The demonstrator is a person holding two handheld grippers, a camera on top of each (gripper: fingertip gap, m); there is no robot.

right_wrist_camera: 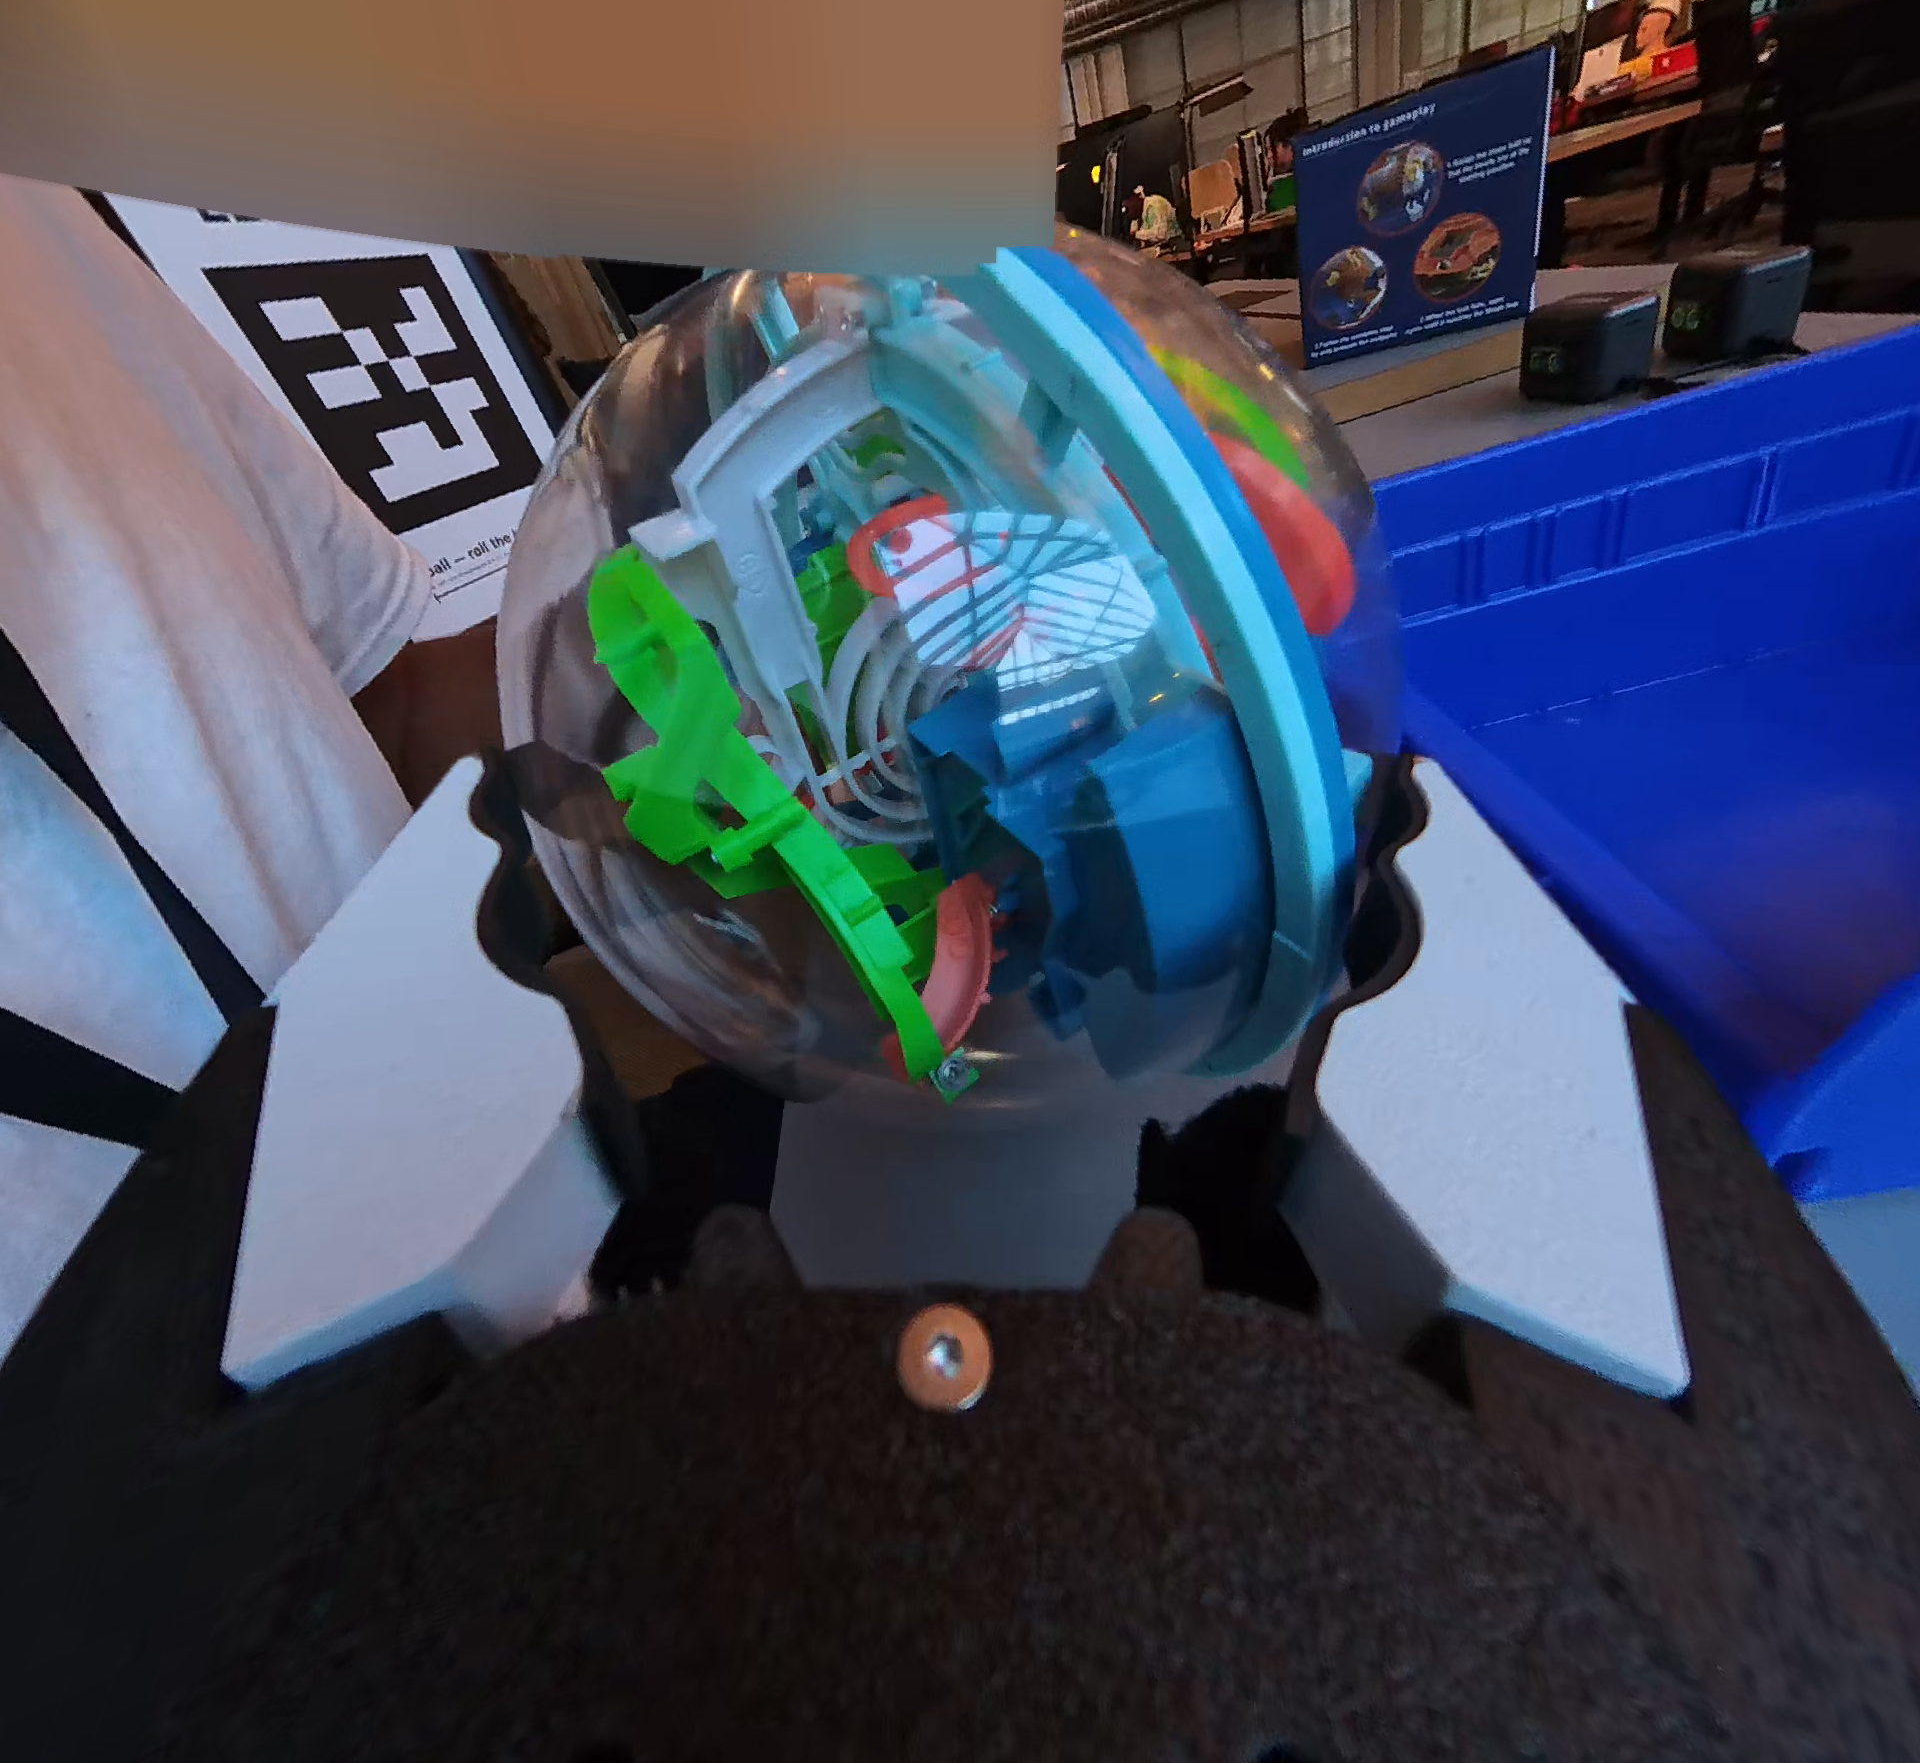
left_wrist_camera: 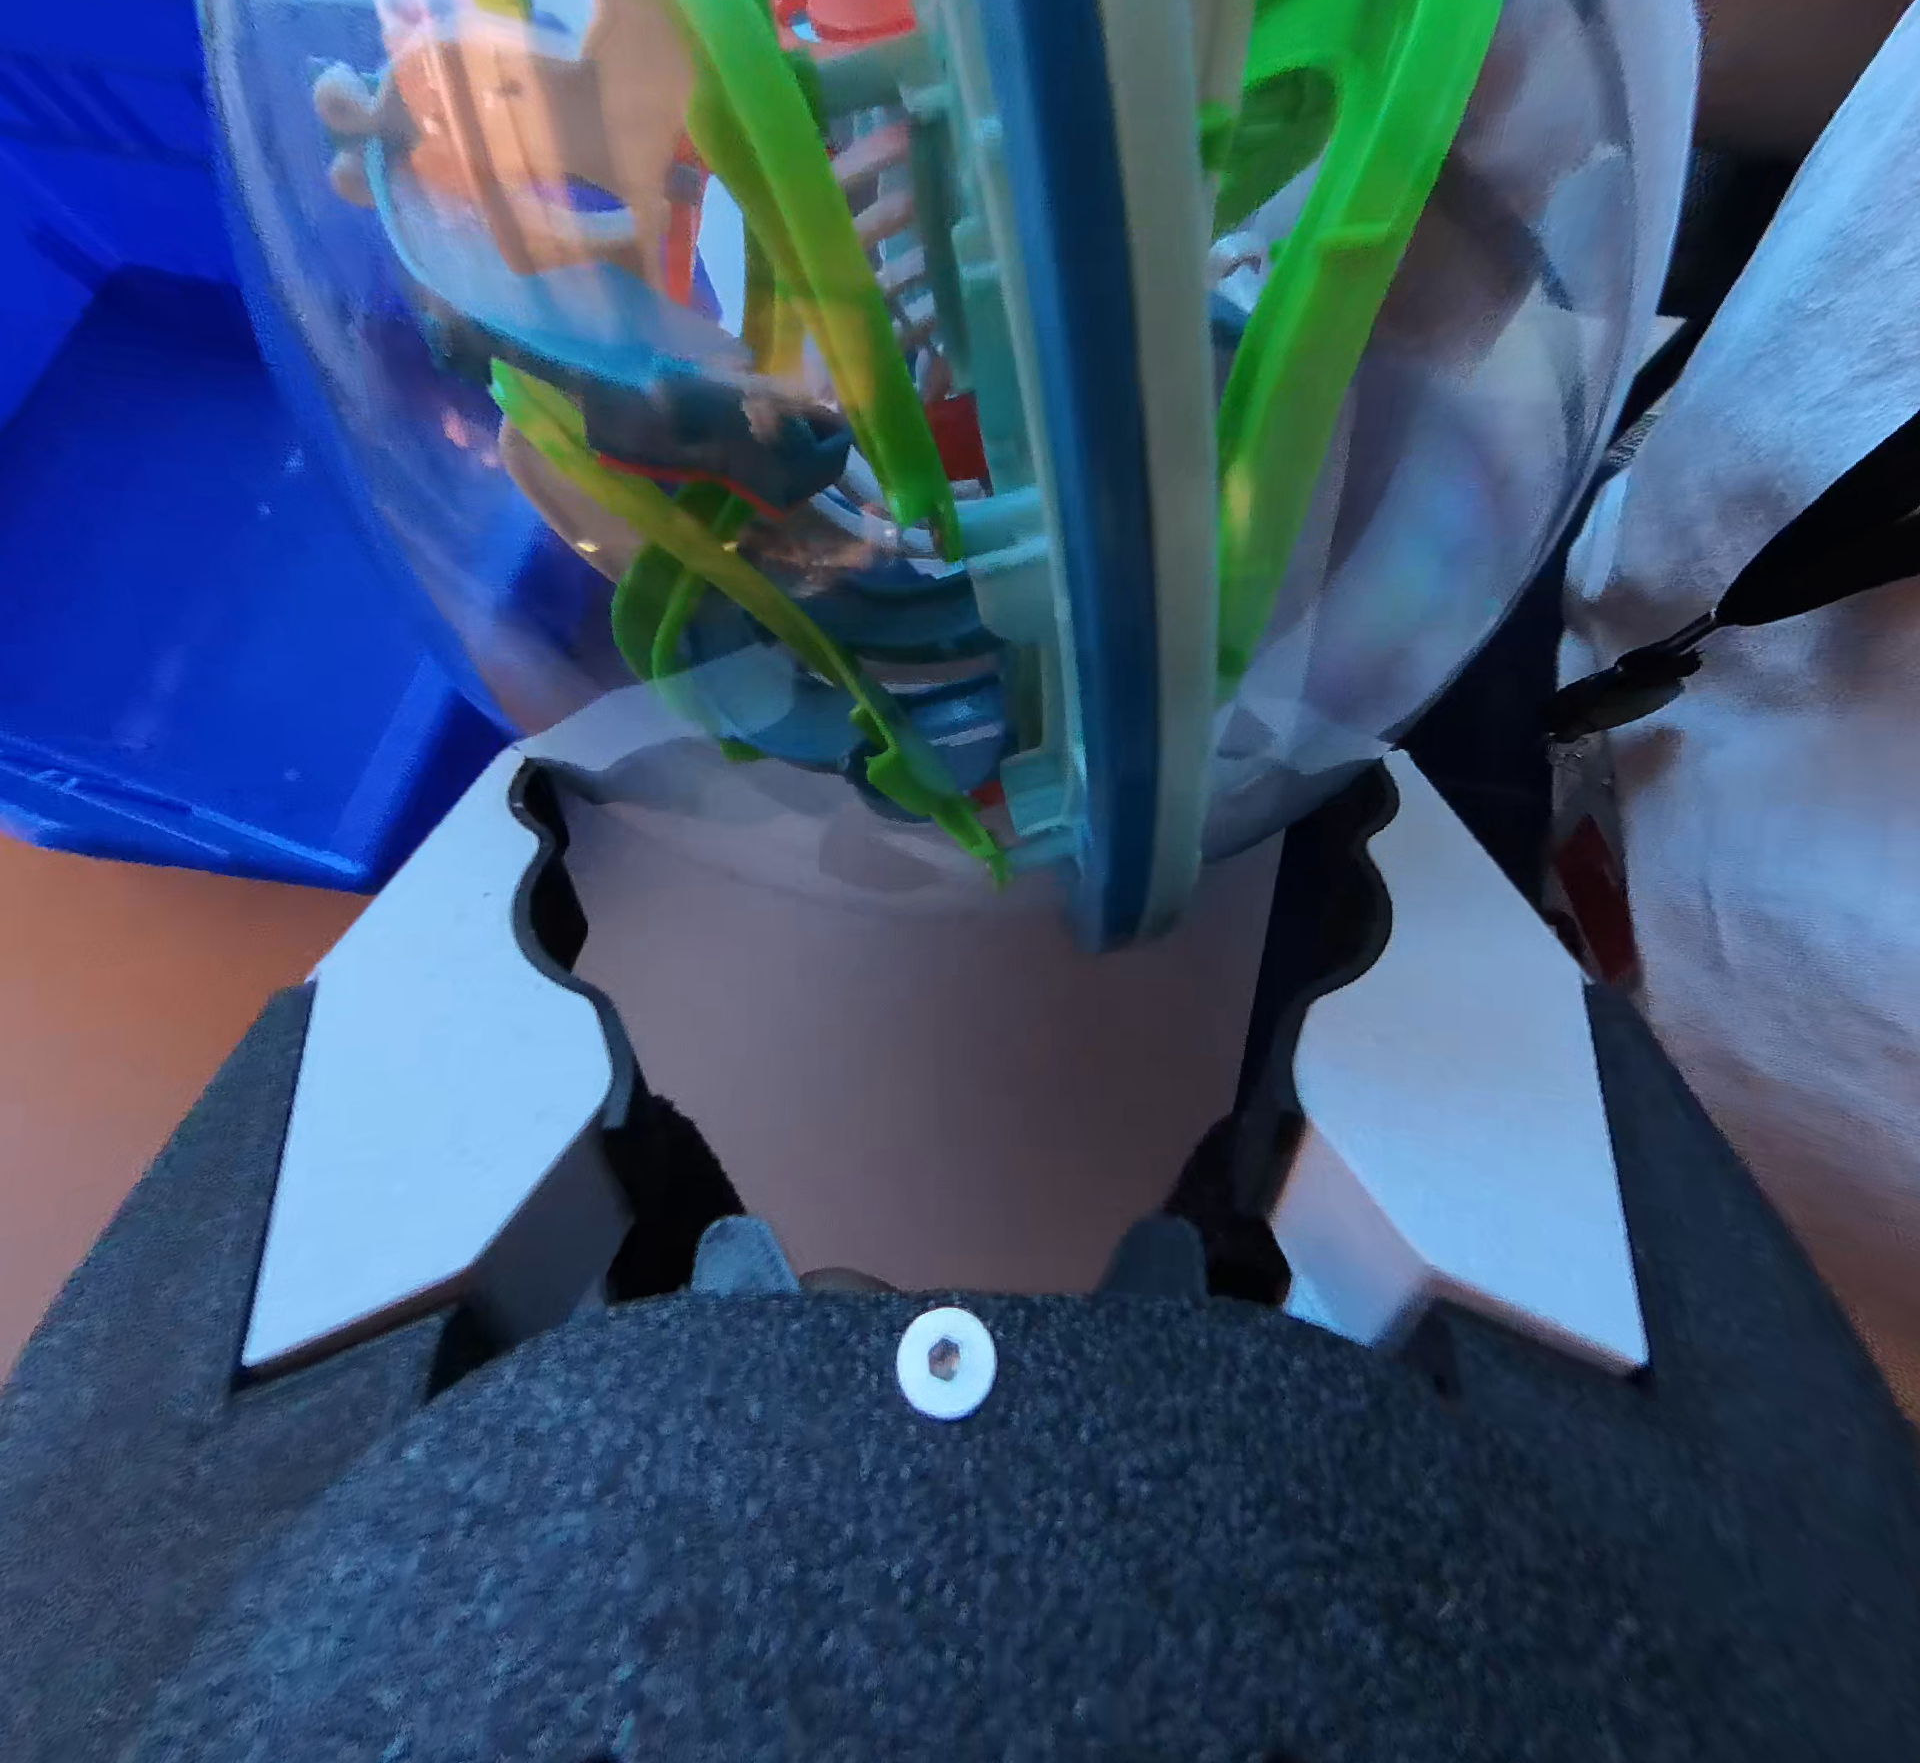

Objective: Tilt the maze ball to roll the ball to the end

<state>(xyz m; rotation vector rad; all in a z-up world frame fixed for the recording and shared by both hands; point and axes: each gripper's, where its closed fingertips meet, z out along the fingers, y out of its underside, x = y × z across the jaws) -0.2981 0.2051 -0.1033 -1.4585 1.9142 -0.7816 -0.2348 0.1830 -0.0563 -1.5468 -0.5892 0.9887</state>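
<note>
Clearly the biggest thing near the work is the blue bin (right_wrist_camera: 1662, 726), which sits just beside the maze ball (right_wrist_camera: 935, 674). That clear sphere, packed with green, blue, grey and red tracks and ringed by a blue and pale band, is held up off the tabletop between both tools, in front of a person in a white shirt (right_wrist_camera: 177, 570). The right gripper (right_wrist_camera: 940, 892) is spread wide, its black pads pressed to opposite flanks of the sphere. The left gripper (left_wrist_camera: 956, 840) is likewise wide apart and clamped on the sphere's lower part, the band running nearly upright in its view. A small metallic glint at the end of a green track may be the little ball, but I cannot tell; so the rolling looks under way, with the finish unconfirmed.
</note>
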